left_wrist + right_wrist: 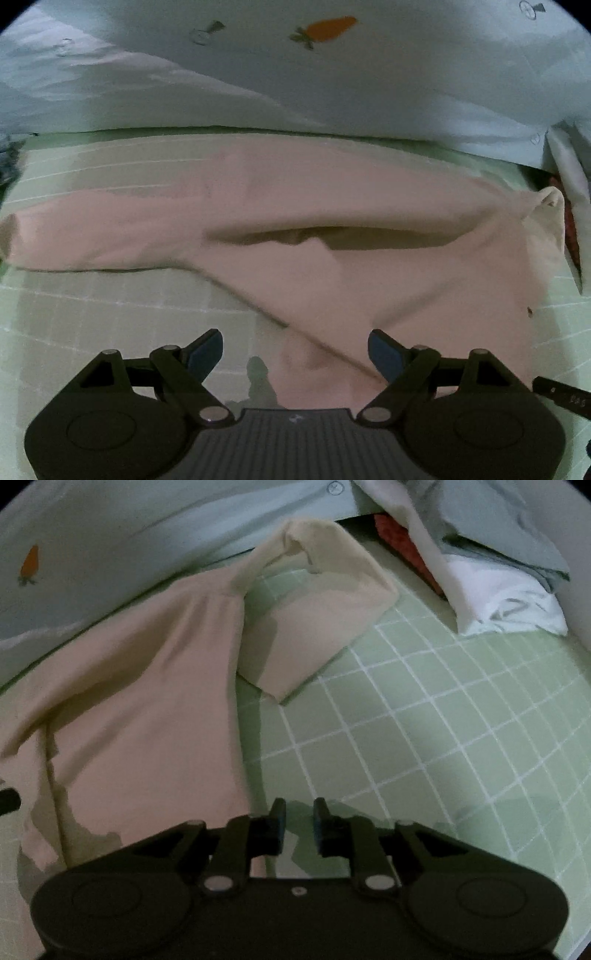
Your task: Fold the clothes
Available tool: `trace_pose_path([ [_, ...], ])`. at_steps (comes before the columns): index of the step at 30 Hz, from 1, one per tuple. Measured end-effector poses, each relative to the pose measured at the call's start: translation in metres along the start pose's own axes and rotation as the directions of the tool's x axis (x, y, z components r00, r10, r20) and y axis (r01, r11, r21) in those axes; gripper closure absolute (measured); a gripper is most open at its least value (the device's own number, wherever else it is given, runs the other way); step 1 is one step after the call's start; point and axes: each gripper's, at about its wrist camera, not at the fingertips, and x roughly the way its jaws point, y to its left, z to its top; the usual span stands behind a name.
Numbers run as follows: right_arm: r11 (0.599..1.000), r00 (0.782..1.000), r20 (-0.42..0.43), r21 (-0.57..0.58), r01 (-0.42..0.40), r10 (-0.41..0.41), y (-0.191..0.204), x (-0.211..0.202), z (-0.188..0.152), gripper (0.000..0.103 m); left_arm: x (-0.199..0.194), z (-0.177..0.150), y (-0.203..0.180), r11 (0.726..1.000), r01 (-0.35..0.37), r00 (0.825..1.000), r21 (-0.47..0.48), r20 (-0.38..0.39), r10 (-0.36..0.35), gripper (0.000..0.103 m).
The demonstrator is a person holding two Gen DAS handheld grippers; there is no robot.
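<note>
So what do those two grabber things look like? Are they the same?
Almost the same. The left gripper and the right gripper are both black plastic, with two round bulges at the sides and silver pins in their jointed arms. Their fingers have dark blue pads. The left one has a grey ribbed panel in the middle. No cables, hands or sleeves show.

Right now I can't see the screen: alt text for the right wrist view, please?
A pink garment lies rumpled on a green grid mat, one sleeve folded over. The right gripper, nearly closed and empty, hovers at its edge.
</note>
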Motion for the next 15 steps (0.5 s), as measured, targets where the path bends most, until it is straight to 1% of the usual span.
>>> trace_pose_path([
  [2, 1.0, 1.0, 0.004, -0.023, 0.01, -0.009, 0.005, 0.002, 0.003, 0.084, 0.008, 0.003, -0.007, 1.0, 0.008, 1.0, 0.01, -0.015, -0.008, 0.017],
  [6, 0.997, 1.0, 0.011, -0.074, 0.018, -0.017, 0.011, 0.005, 0.005, 0.082, 0.022, 0.001, -0.014, 1.0, -0.002, 0.999, 0.025, -0.037, 0.003, 0.017],
  [7, 0.997, 1.0, 0.011, -0.077, 0.017, -0.017, 0.011, 0.005, 0.006, 0.082, 0.023, 0.001, -0.013, 1.0, -0.001, 0.999, 0.024, -0.043, 0.002, 0.021],
  [8, 0.997, 1.0, 0.01, -0.079, 0.017, -0.016, 0.011, 0.005, 0.006, 0.082, 0.024, 0.0, -0.012, 1.0, 0.006, 0.999, 0.023, -0.05, -0.005, 0.029],
  [9, 0.997, 1.0, 0.008, -0.079, 0.015, -0.015, 0.01, 0.005, 0.007, 0.082, 0.025, 0.0, -0.01, 1.0, 0.02, 0.998, 0.022, -0.056, -0.019, 0.034],
  [11, 0.997, 1.0, 0.006, -0.078, 0.014, -0.014, 0.01, 0.004, 0.007, 0.082, 0.025, -0.001, -0.006, 0.999, 0.047, 0.997, 0.012, -0.066, -0.046, 0.058],
  [12, 0.997, 1.0, 0.006, -0.079, 0.015, -0.014, 0.01, 0.005, 0.008, 0.082, 0.025, -0.001, -0.004, 0.998, 0.055, 0.996, 0.005, -0.066, -0.055, 0.064],
  [13, 0.997, 1.0, 0.007, -0.081, 0.017, -0.017, 0.01, 0.004, 0.008, 0.082, 0.024, 0.0, -0.002, 0.998, 0.06, 0.996, 0.003, -0.065, -0.06, 0.077],
  [14, 0.996, 1.0, 0.007, -0.083, 0.019, -0.018, 0.011, 0.004, 0.007, 0.083, 0.021, 0.001, 0.0, 0.998, 0.06, 0.996, 0.004, -0.062, -0.059, 0.087],
  [15, 0.996, 1.0, 0.007, -0.085, 0.02, -0.019, 0.011, 0.004, 0.007, 0.083, 0.019, 0.002, 0.001, 0.998, 0.059, 0.997, 0.005, -0.059, -0.059, 0.09],
])
